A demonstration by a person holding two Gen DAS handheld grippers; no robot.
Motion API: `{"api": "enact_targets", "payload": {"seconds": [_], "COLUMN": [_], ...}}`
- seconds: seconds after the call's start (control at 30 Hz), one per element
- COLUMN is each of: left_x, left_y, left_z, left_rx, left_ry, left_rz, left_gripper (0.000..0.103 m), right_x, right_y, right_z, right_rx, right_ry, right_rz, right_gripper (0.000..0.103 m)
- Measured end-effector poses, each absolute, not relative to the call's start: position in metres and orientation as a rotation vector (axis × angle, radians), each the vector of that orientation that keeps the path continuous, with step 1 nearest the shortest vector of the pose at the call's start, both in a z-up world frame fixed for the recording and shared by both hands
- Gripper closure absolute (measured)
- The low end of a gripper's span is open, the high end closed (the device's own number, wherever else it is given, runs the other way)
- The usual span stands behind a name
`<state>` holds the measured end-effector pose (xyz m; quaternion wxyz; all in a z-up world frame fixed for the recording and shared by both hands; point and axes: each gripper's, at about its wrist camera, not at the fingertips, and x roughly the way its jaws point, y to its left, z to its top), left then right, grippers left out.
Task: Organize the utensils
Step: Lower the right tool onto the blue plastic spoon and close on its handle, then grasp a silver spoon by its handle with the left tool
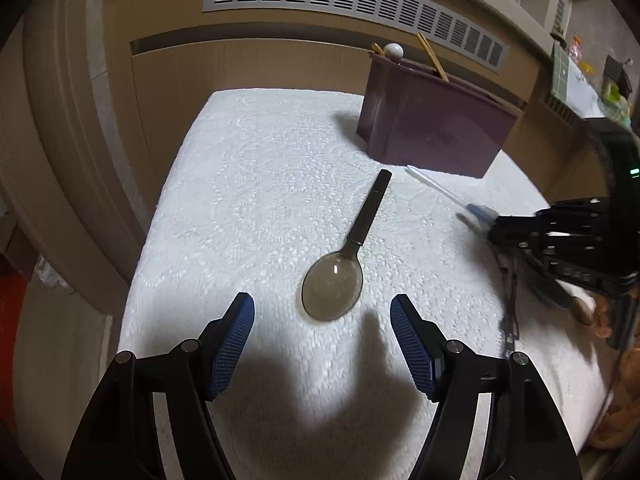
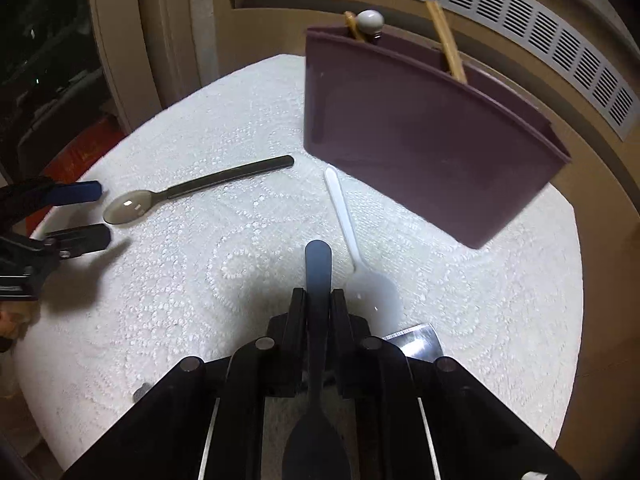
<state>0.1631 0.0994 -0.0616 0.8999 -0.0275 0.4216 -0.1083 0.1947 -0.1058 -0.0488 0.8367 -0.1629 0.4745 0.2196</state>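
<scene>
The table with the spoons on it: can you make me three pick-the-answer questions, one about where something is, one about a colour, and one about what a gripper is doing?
1. Where is the white plastic spoon?
A. inside the bin
B. lying on the white cloth, in front of the bin
C. in the left gripper

2. What colour is the utensil bin?
A. dark purple
B. bright green
C. yellow

3. What is the right gripper doing?
A. standing wide open over nothing
B. closed on a blue spoon's handle
C. closed on the chopsticks

Answers:
1 B, it lies flat on the cloth with its handle pointing at the bin.
2 A, its walls look dark purple in both views.
3 B, the blue spoon sticks out from between the closed fingers.
</scene>
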Motion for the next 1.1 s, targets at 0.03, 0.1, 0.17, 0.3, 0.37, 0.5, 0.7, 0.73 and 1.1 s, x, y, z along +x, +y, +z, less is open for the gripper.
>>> {"api": "enact_targets", "payload": {"seconds": [0.03,0.1,0.17,0.3,0.37,0.5,0.7,0.73,1.1], "left_x": [0.167,0.174,0.182,0.185,0.185,0.171,0.149,0.146,0.140], "left_y": [0.097,0.090,0.078,0.065,0.065,0.065,0.058,0.055,0.021], "left_z": [-0.062,-0.062,-0.066,-0.067,-0.063,-0.041,0.008,0.015,0.046], "left_rx": [-0.043,-0.015,0.049,0.100,0.083,0.061,0.052,0.058,0.099], "left_ry": [0.875,0.878,0.891,0.891,0.892,0.831,0.694,0.676,0.627], "left_rz": [-0.222,-0.216,-0.206,-0.196,-0.194,-0.199,-0.239,-0.245,-0.337], "left_gripper": [0.033,0.034,0.043,0.067,0.067,0.067,0.068,0.069,0.091], "right_x": [0.192,0.186,0.178,0.167,0.158,0.148,0.136,0.134,0.130], "right_y": [-0.111,-0.120,-0.130,-0.144,-0.149,-0.159,-0.168,-0.169,-0.180], "right_z": [-0.044,-0.036,-0.027,-0.017,-0.011,-0.001,0.009,0.011,0.033], "right_rx": [-0.321,-0.275,-0.238,-0.206,-0.195,-0.169,-0.126,-0.123,-0.072], "right_ry": [1.005,0.995,0.973,0.937,0.912,0.889,0.849,0.841,0.775], "right_rz": [0.471,0.480,0.477,0.430,0.418,0.417,0.422,0.418,0.415], "right_gripper": [0.093,0.093,0.093,0.093,0.093,0.093,0.093,0.093,0.093]}}
